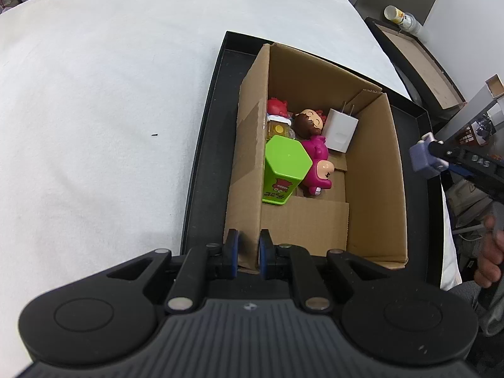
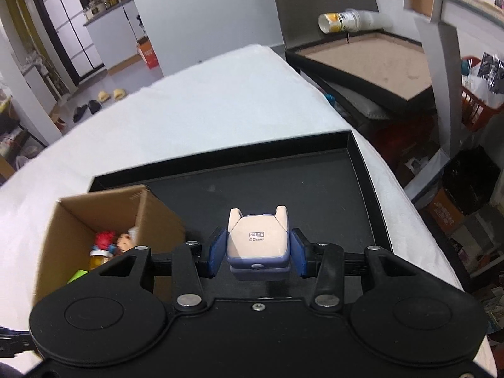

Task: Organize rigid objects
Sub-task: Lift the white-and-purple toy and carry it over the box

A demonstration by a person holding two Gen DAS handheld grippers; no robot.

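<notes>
Two grippers work here: the right gripper (image 2: pixel 257 253) has its fingers clamped on a pale figurine (image 2: pixel 257 241), mid-frame, with the cardboard box (image 2: pixel 104 211) at lower left; the left gripper (image 1: pixel 249 252) pinches the box's near wall (image 1: pixel 247 170).

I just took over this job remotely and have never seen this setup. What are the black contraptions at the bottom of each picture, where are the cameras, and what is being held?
Those are two hand-held grippers, each with a camera looking along its fingers. The left gripper is shut on the near wall of the cardboard box, which stands in a black tray on a white cloth. In the box lie a green container, a pink toy, a white charger and small figures. The right gripper is shut on a cream and purple toy figure, above the tray beside the box.
</notes>
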